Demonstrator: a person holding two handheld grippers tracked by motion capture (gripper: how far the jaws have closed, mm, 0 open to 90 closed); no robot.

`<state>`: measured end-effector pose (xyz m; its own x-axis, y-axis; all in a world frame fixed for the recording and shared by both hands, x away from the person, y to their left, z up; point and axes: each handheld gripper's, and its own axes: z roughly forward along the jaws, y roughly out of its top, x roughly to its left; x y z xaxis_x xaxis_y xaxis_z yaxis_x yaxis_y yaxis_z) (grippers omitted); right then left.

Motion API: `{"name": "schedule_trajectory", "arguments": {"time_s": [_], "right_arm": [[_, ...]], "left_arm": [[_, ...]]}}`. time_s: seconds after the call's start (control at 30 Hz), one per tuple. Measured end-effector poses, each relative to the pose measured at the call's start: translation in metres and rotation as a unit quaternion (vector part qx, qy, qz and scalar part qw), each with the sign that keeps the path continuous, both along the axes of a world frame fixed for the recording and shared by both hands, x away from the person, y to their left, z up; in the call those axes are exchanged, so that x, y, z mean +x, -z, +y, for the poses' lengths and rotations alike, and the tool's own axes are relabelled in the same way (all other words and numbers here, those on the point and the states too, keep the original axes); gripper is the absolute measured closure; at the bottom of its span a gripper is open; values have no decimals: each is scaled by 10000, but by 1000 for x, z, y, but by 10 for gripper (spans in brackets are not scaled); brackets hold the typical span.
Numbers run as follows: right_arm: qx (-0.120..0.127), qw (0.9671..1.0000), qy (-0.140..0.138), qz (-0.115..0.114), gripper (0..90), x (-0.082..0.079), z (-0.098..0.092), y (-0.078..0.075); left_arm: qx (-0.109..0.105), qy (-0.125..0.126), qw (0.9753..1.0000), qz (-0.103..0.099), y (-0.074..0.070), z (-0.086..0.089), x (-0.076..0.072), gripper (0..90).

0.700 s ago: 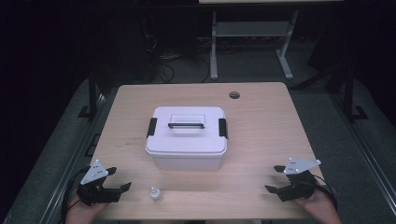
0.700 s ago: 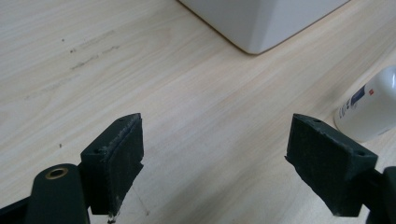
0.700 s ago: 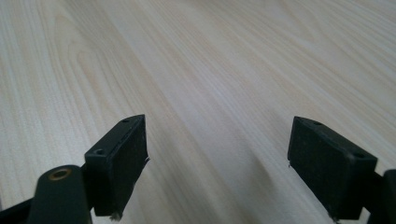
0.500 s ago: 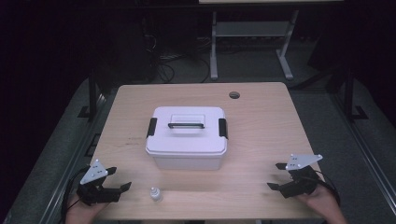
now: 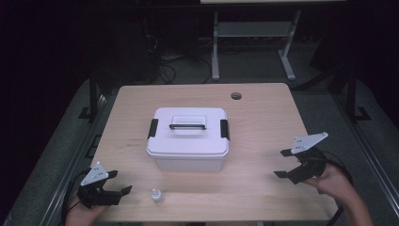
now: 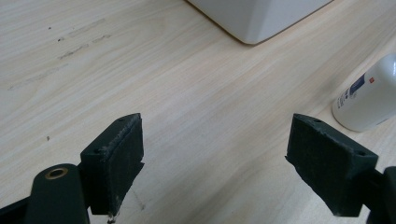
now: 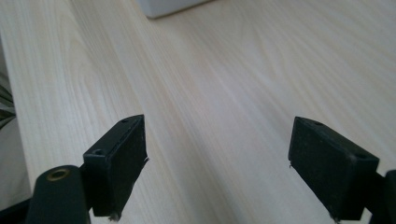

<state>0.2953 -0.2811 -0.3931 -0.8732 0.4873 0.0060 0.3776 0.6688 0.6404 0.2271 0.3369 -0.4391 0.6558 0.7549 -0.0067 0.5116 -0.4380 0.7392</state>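
your left gripper point(image 5: 113, 186) sits at the near left corner of the counter point(image 5: 263, 117), low over the wood, and its jaws stand wide apart with nothing between them. in the left gripper view the two black pads point(image 6: 114, 158) frame only bare wood, and the small white bottle point(image 6: 369, 95) is just past the right jaw, not touching it.

from the high view this small white bottle point(image 5: 156, 196) stands upright near the front edge, just to the right of your left gripper and a little in front of the box.

in the middle of the counter is the white storage box point(image 5: 188, 139). its lid is on, the dark handle point(image 5: 187, 126) lies flat on top, and one black latch point(image 5: 153, 128) is on each short side. one corner of the box point(image 6: 257, 18) shows at the top of the left gripper view.

your right gripper point(image 5: 285, 164) is at the near right side of the counter, well apart from the box, lifted a little above the wood. its jaws are also wide apart and hold nothing. in the right gripper view there is bare wood between the pads point(image 7: 119, 163).
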Motion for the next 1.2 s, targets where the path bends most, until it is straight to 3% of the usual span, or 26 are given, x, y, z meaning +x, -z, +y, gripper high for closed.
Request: {"name": "schedule_trajectory", "arguments": {"time_s": [0.13,0.57,0.93,1.2], "right_arm": [[-193,9994,-253,-121,190,14,9,-23],[-355,9964,-719,-282,166,38,50,-69],[-341,9956,-839,-251,150,54,84,-88],[-397,9919,-1168,-312,150,67,120,-103]], "left_arm": [[-48,-53,10000,-19,-2,1,0,184],[-151,-131,9998,-43,-2,10,-3,185],[-270,-174,9995,-66,-1,15,-5,184],[-286,-163,9994,-68,-2,15,-6,185]]}}
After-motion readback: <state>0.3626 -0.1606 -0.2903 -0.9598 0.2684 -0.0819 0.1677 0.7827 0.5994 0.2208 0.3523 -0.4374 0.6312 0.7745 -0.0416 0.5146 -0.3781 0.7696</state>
